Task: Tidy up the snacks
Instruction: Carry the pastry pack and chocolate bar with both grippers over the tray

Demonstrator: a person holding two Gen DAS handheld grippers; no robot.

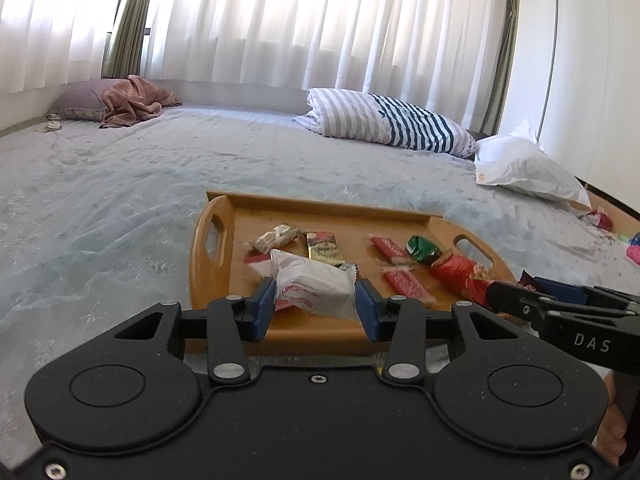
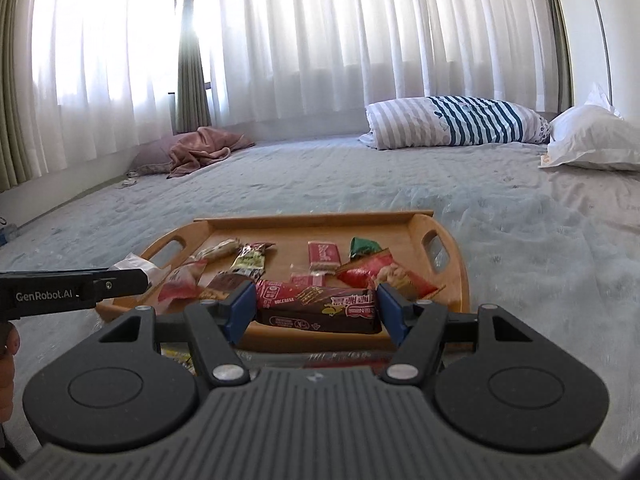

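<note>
A wooden tray (image 1: pixel 256 210) with handle cut-outs lies on the bed and shows in the right wrist view (image 2: pixel 456 280) too. Several wrapped snacks lie in it: red wafer packs (image 1: pixel 390 249), a green wrapper (image 1: pixel 421 249), a gold-black bar (image 1: pixel 325 249). My left gripper (image 1: pixel 315 304) is shut on a white snack packet (image 1: pixel 310 286) held over the tray's near side. My right gripper (image 2: pixel 317 307) is shut on a brown chocolate wafer bar (image 2: pixel 320 309) held crosswise above the tray's near edge. The right gripper also shows in the left wrist view (image 1: pixel 560 300).
The tray sits on a grey-blue bedspread (image 1: pixel 120 200). A striped pillow (image 1: pixel 388 122) and a white pillow (image 1: pixel 524 168) lie at the far right, a pink blanket (image 1: pixel 134 102) at the far left. More snacks (image 1: pixel 600 218) lie at the bed's right edge. Curtains hang behind.
</note>
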